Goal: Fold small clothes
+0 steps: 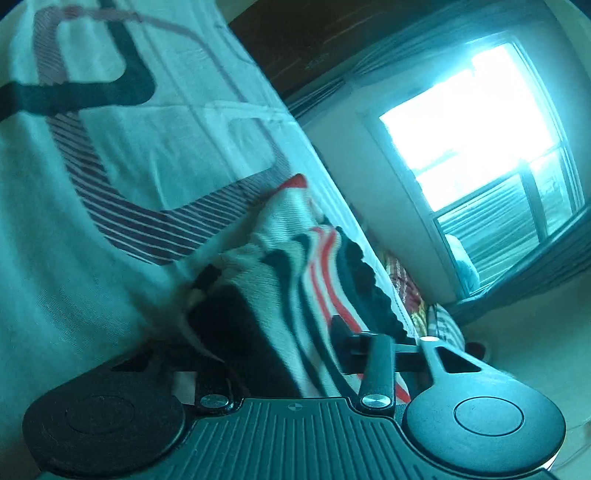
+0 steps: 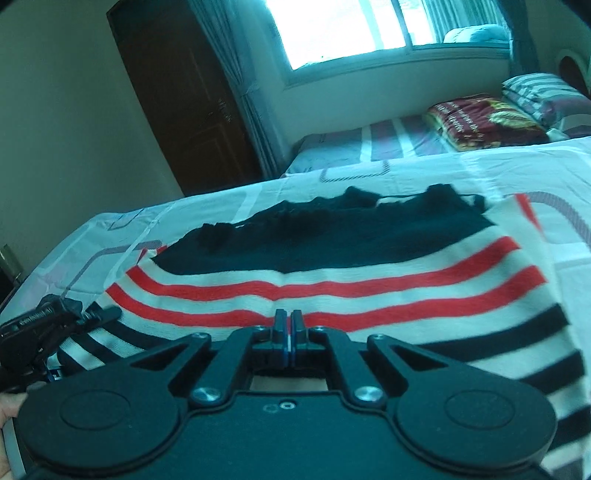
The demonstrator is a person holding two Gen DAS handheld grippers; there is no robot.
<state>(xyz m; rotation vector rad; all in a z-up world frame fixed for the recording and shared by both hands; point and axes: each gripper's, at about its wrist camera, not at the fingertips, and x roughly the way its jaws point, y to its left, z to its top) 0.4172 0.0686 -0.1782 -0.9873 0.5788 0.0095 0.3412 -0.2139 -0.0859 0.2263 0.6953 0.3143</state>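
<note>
A small knitted garment [image 2: 332, 269], striped white, red and black with a frilly black edge, lies on the bed sheet [image 2: 517, 173]. My right gripper [image 2: 288, 325] is shut on the garment's near edge, its jaws pressed together. In the right wrist view my left gripper [image 2: 99, 314] holds the garment's left corner. In the left wrist view the garment [image 1: 295, 266] is bunched up over my left gripper [image 1: 280, 354]; its fingertips are hidden under the cloth, which is caught between the arms.
The white sheet [image 1: 110, 184] has striped loop patterns. Folded blankets [image 2: 484, 122] and a pillow [image 2: 543, 92] lie at the far right. A brown wardrobe [image 2: 184, 92], a curtain and a bright window [image 2: 340, 29] stand behind the bed.
</note>
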